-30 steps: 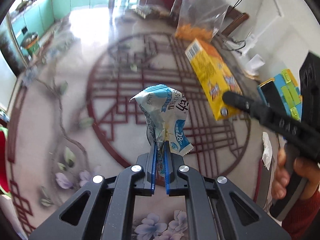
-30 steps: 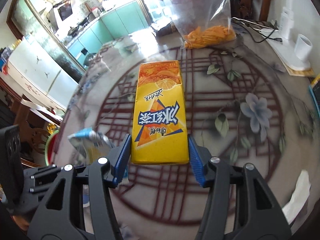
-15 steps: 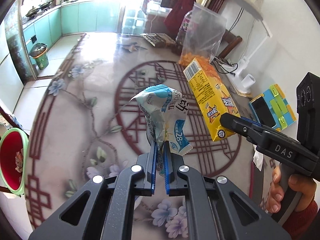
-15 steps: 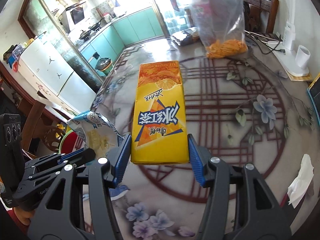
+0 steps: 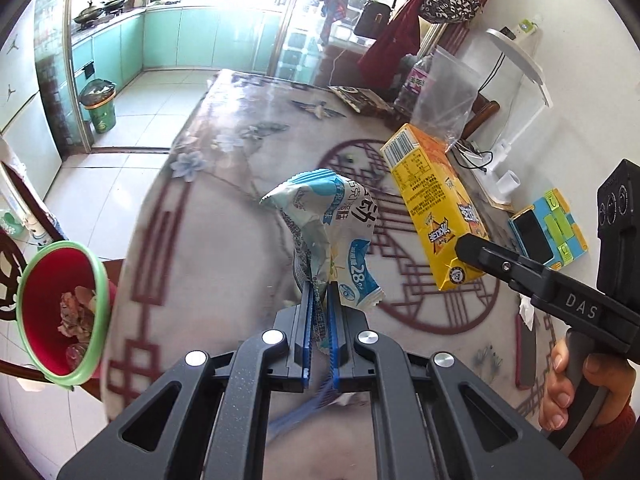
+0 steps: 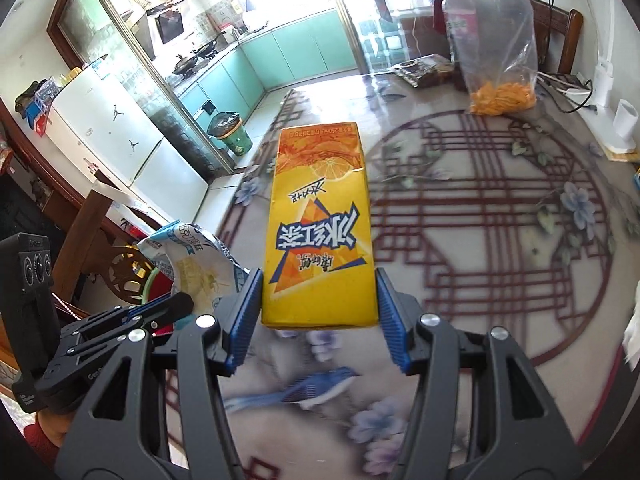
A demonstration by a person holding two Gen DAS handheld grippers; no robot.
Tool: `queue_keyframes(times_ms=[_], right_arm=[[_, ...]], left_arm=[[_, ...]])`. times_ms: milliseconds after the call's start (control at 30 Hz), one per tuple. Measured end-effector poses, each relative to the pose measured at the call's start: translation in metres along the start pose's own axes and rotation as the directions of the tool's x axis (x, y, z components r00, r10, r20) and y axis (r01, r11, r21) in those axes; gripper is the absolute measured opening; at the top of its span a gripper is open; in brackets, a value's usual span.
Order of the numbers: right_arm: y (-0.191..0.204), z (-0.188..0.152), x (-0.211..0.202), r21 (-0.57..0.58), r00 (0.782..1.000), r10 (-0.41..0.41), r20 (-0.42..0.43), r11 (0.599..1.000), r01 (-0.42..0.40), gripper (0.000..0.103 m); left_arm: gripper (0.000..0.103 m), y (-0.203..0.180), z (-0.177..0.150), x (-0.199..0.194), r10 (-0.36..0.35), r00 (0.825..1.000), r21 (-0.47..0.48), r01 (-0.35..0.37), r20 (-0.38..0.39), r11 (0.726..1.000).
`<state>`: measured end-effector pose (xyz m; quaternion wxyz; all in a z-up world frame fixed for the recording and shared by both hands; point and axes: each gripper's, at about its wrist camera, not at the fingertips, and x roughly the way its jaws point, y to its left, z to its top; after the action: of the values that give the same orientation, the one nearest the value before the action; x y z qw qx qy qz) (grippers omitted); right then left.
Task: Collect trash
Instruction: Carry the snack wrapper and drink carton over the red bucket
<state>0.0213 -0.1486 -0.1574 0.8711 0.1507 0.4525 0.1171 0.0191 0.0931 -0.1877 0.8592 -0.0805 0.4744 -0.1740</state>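
Left gripper [image 5: 320, 320]: pinching the crumpled blue-and-white snack wrapper [image 5: 332, 232], holding it upright above the table's left edge.
Right gripper [image 6: 318, 316]: clamping the yellow iced-tea carton [image 6: 320, 232] by its base, lifting it over the table [image 6: 500, 240].
Red bin [image 5: 60, 308]: sitting just off the table's left edge, apparently holding scraps.
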Motion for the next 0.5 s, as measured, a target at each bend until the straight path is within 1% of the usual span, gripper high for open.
queue_keyframes(times_ms=[267,367,500], right_arm=[[0.065,-0.011,0.022,-0.008,1.0,0.011,0.0,1.0,-0.011,0.053],[0.092,-0.014,0.036,-0.023,0.999,0.03,-0.012,0.999,-0.03,0.053],[0.134,-0.018,0.064,-0.061,0.995,0.077,-0.058,0.995,-0.08,0.053]], left_arm=[[0.004,0.071,-0.001,-0.024,0.019,1.0,-0.031,-0.018,0.014,0.999],[0.004,0.103,-0.001,-0.033,0.042,0.999,-0.051,-0.041,0.021,0.998],[0.004,0.148,-0.003,-0.045,0.092,0.995,-0.098,-0.089,0.027,0.991]])
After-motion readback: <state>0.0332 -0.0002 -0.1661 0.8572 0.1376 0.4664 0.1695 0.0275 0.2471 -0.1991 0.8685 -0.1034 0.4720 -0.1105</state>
